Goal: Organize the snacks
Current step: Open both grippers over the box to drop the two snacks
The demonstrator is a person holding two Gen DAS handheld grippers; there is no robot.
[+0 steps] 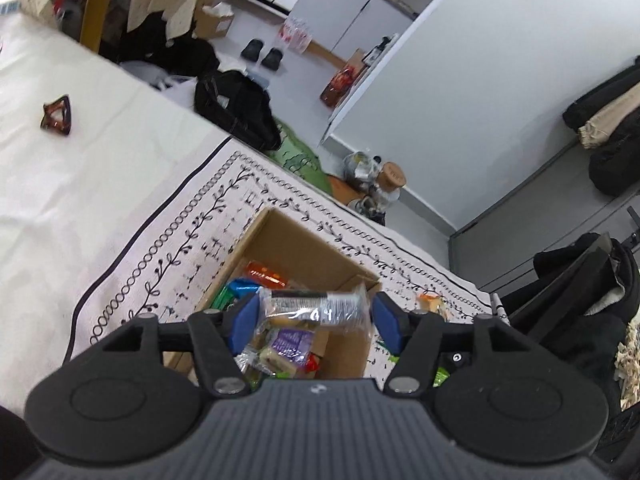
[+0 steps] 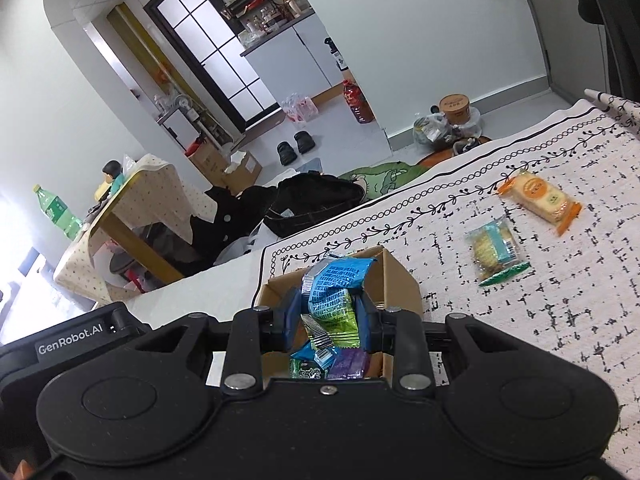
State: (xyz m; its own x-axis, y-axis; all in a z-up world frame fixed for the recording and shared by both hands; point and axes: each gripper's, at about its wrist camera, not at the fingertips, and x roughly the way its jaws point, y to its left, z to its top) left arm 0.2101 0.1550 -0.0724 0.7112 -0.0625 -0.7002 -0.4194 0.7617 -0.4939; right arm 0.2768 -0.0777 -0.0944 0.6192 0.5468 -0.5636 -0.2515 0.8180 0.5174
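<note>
Depositing step: left tongs [image 1: 316,318] parted around clear-wrapped snack [image 1: 316,306] above brown cardboard box [image 1: 298,240]; right tongs [image 2: 330,314] clamp blue-green packet [image 2: 334,292]; next, lower and release.

One brand mark legible

"GenRobot.AI" stands in white letters on the black device housing [image 2: 76,344] at eight o'clock in the right wrist view; print on the snack wrappers is too blurred to read.
</note>
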